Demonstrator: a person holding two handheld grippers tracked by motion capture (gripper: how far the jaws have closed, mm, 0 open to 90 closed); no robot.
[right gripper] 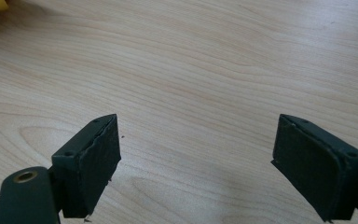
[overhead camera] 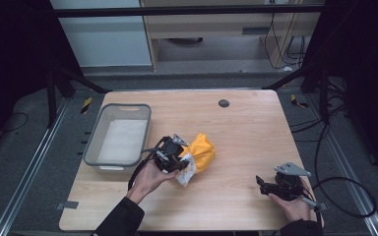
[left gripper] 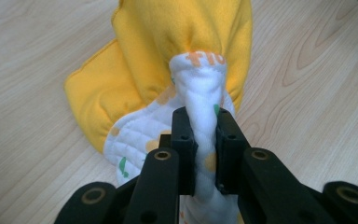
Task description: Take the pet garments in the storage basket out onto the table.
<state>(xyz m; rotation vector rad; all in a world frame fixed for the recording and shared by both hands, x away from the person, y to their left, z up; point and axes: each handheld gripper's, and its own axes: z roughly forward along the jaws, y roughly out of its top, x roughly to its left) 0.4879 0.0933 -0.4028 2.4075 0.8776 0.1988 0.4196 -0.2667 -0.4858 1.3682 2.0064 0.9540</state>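
A: Where is the yellow cloth lying, taking the grey bin as the mark?

B: It is bunching up on the wooden table just to the right of the bin, near it but not touching; a white patterned edge of the same cloth is hanging out toward the person's side.

A: And the left gripper?

B: It is sitting between the bin and the cloth; its jaws are closing tight on that white edge, the pads pressing a narrow fold from both sides in the left gripper view; the yellow part is spreading out beyond the tips.

A: The right gripper?

B: It is resting well to the right of the bin, far past the cloth, near the table's right front corner; its jaws are standing wide apart over bare wood, holding nothing; a sliver of yellow is showing at the top left corner of the right gripper view.
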